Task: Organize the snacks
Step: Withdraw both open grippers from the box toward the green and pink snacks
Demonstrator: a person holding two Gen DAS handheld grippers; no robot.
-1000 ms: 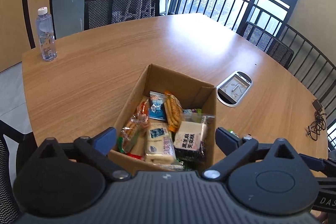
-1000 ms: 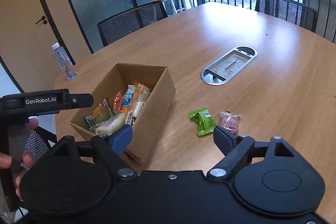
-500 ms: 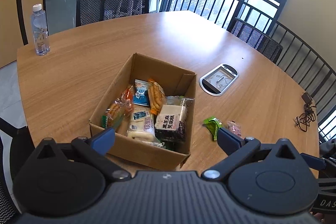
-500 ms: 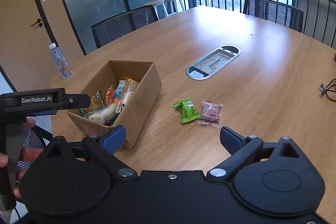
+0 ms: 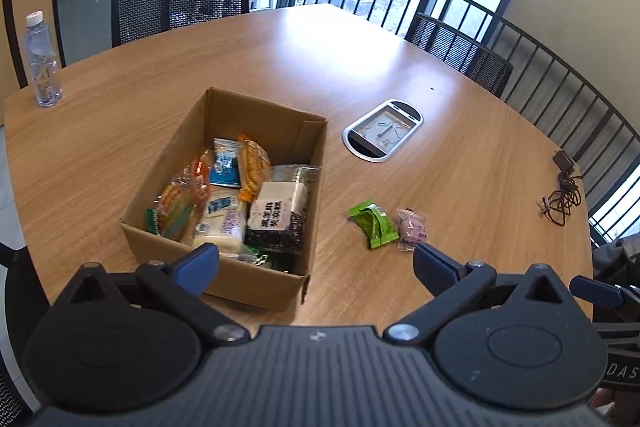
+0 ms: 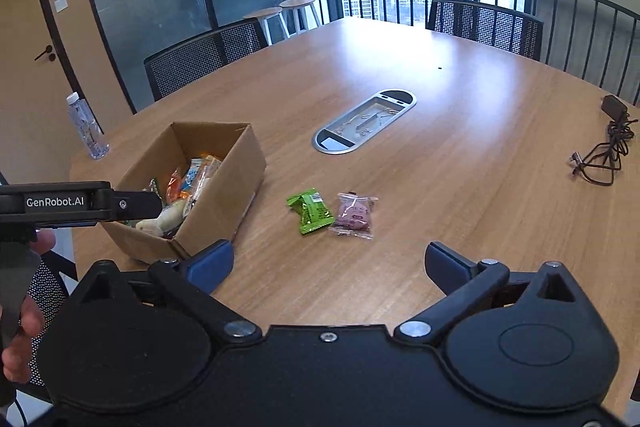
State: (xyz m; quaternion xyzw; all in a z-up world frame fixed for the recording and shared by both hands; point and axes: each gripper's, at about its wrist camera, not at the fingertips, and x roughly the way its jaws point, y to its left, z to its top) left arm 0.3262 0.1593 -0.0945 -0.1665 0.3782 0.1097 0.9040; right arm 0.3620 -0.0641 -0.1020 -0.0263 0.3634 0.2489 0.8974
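Wooden table (image 5: 460, 195) (glass-walled room)

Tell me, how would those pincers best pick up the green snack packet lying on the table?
The green packet lies flat beside the pink packet, clear of the box. Probably best: the open right gripper, its jaws just widened and empty, comes down from above and pinches across the puffy middle, its narrow width, keeping away from the pink neighbour.

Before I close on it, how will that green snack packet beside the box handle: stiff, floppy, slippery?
The green snack packet looks crumpled and puffy, so it probably gives under the pads rather than staying stiff. Its glossy wrapper may slip, so pinching the body seems safer than a sealed end. It lies flat on the table and is unlikely to roll.
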